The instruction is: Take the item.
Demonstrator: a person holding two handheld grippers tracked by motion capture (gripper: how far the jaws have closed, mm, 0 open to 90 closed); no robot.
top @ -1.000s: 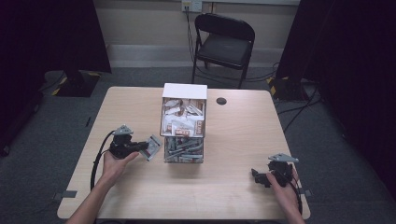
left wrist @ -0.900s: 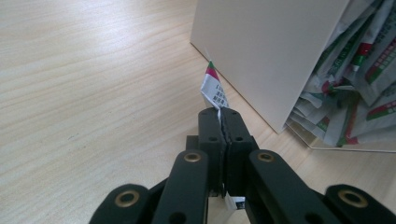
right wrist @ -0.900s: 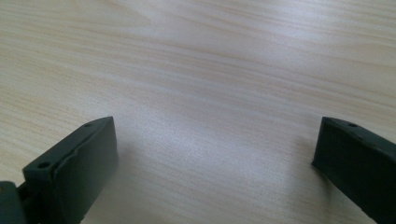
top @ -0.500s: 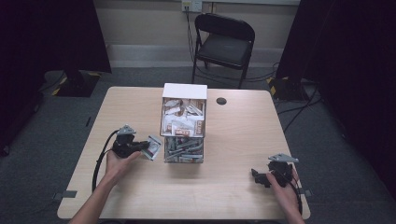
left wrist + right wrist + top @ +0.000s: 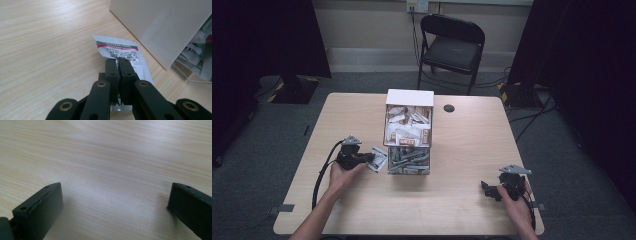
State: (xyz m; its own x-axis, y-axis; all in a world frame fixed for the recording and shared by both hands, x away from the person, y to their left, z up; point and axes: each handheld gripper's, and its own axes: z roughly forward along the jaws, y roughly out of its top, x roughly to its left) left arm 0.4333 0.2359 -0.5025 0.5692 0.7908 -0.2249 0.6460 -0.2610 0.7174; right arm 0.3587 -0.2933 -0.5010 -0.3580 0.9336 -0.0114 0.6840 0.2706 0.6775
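The high view is dim and soft, its corners sinking into black while the table (image 5: 462,200) stays evenly lit. The right gripper view carries a pale glare across the upper wood, and the near jaws blur in both gripper views.

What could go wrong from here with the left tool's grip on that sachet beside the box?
1. The left tool pinches the sachet along a narrow strip, so the slick foil may slip or twist out when moved.
2. The sachet lies close to the white box; a swing toward it could snag on its wall and nudge the box.
3. The right tool rests open, far off on the table, too distant to steady the box quickly.
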